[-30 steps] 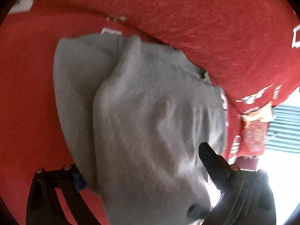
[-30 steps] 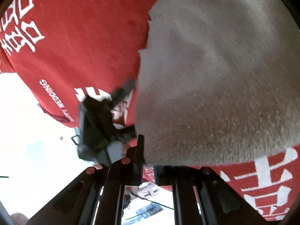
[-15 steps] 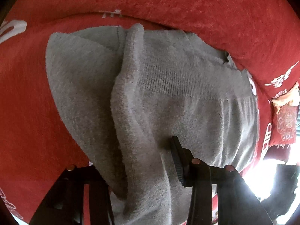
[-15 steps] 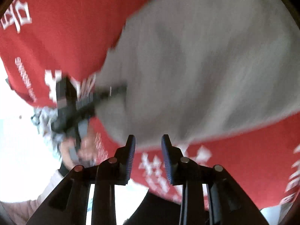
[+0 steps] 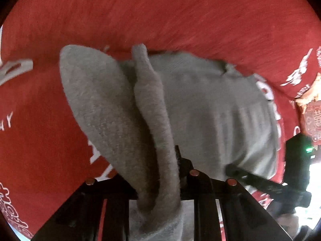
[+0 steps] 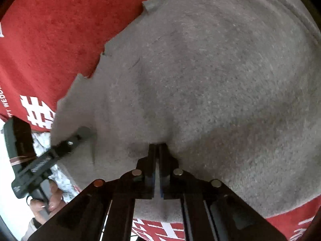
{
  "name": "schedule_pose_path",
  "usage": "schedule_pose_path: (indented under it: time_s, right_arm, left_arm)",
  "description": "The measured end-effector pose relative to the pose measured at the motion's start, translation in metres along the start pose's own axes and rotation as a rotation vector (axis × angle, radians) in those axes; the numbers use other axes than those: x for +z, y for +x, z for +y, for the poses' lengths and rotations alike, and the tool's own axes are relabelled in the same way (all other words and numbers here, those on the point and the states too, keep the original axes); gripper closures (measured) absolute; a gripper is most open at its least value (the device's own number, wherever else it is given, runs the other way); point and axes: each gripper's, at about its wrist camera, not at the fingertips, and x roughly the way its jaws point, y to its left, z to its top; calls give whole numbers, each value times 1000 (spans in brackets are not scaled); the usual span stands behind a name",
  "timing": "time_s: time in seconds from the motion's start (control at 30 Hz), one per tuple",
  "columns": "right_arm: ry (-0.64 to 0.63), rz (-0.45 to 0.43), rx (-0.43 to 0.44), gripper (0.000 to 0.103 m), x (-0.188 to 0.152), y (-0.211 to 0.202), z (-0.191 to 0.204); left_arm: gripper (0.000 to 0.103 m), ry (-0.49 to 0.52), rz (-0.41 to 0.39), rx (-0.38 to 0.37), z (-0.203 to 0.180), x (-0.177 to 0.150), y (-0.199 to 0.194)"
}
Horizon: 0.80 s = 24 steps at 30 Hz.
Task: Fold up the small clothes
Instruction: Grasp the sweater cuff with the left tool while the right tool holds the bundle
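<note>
A small grey knitted garment [image 5: 210,108] lies on a red cloth with white lettering [image 5: 180,16]. My left gripper [image 5: 158,180] is shut on a thick fold of the garment's near edge, which bunches up between the fingers. In the right wrist view the garment [image 6: 210,76] fills most of the frame. My right gripper [image 6: 158,150] is shut on its near edge, the fabric puckered at the tips. Each gripper shows in the other's view, the right one [image 5: 250,176] at lower right, the left one [image 6: 66,142] at lower left.
The red cloth [image 6: 50,30] rises in a ridge behind the garment. A patterned red and gold item [image 5: 313,116] sits at the right edge. A bare hand [image 6: 46,204] holds the left gripper's handle. Bright white floor lies beyond the cloth's edge.
My right gripper has moved forward onto the garment's edge and closed on it. My left gripper has closed tighter on the fold, which now bunches higher.
</note>
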Motion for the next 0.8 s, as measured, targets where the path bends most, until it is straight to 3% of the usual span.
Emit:
schedule_pose_path:
  time_s: [0.23, 0.43, 0.6, 0.8]
  right_arm:
    - [5, 47, 70, 101, 8, -11, -10]
    - [105, -35, 237, 94, 6, -62, -50]
    - [162, -86, 299, 94, -1, -98, -97]
    - [304, -90, 346, 94, -10, -98, -148]
  left_arm:
    - [81, 106, -78, -61, -79, 25, -34]
    - [81, 247, -94, -130, -178, 33, -34]
    - [81, 438, -41, -144, -269, 13, 4]
    - [80, 458, 39, -62, -304, 1, 51]
